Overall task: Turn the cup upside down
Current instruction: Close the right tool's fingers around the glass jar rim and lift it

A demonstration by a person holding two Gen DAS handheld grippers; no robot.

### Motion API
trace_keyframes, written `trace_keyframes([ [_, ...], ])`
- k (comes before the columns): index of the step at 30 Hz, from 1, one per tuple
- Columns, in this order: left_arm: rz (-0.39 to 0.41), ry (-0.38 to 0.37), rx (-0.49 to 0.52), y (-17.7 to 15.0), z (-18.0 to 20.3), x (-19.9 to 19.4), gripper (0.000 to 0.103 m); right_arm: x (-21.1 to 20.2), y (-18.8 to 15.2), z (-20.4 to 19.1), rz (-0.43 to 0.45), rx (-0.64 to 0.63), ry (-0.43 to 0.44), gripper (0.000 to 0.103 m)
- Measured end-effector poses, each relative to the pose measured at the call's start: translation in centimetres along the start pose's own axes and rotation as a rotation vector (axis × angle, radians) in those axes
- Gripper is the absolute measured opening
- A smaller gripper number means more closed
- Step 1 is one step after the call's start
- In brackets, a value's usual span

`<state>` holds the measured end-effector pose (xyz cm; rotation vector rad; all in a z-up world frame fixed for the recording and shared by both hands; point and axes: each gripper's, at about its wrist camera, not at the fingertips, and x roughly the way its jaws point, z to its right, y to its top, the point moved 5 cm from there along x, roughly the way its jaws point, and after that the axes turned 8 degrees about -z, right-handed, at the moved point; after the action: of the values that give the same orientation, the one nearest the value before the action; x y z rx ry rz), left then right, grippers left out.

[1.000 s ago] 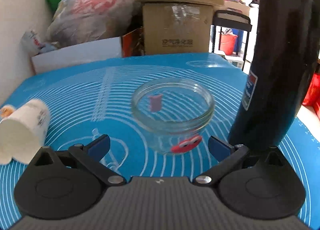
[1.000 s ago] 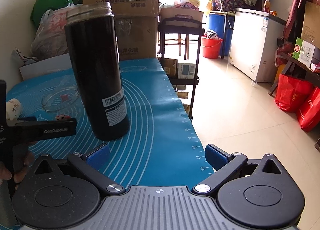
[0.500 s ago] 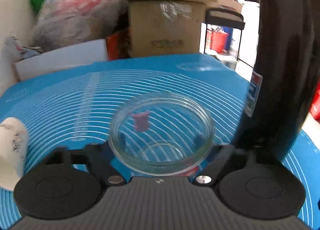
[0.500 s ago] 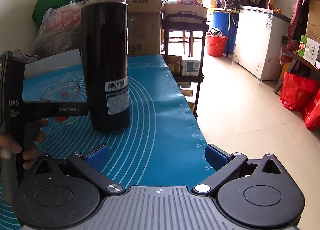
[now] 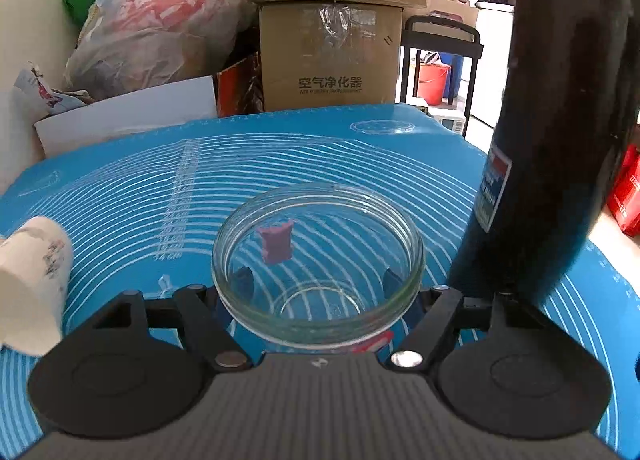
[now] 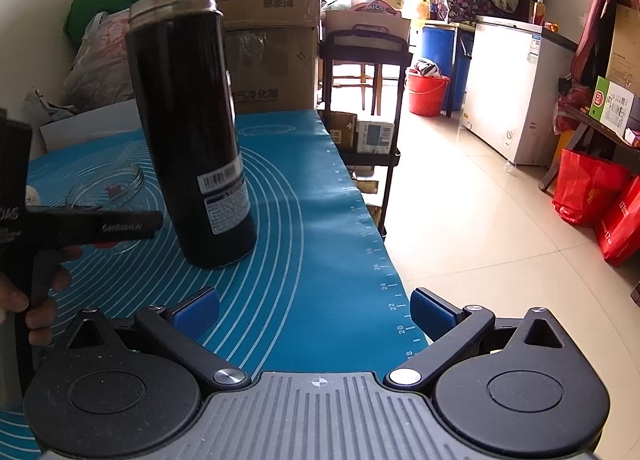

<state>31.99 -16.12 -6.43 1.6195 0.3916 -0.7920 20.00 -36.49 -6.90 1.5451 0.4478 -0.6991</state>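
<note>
Left gripper (image 5: 318, 280) around the glass cup (image 5: 318, 260); right gripper (image 6: 314, 306) empty.

The glass cup stands upright, mouth up, on the blue mat (image 5: 160, 180) of the worktop, between the two fingers (image 5: 242, 280) of the left gripper. The fingers sit at both sides of its wall, but I cannot tell if they press it. A tall black bottle (image 5: 560, 140) stands just beside the cup at the right, and a white paper cup (image 5: 32, 280) lies on its side at the left. The right gripper hangs wide open over the mat near its edge, with nothing between its fingers (image 6: 198, 306).
</note>
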Motion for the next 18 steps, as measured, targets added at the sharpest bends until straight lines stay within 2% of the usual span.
trace_keyframes([
  [9, -0.018, -0.033, 0.013, -4.2, -0.3, -6.5, 0.077, -2.6, -0.6, -1.3, 0.002, -0.044, 0.026, 0.103],
  [14, -0.023, -0.003, 0.018, -7.1, -0.7, -9.8, 0.077, -4.2, -1.8, -2.5, -0.001, -0.097, 0.033, 0.103],
  [18, -0.043, 0.013, -0.02, -9.2, -1.7, -11.1, 0.077, -5.3, -2.4, -3.8, -0.005, -0.149, 0.036, 0.103],
])
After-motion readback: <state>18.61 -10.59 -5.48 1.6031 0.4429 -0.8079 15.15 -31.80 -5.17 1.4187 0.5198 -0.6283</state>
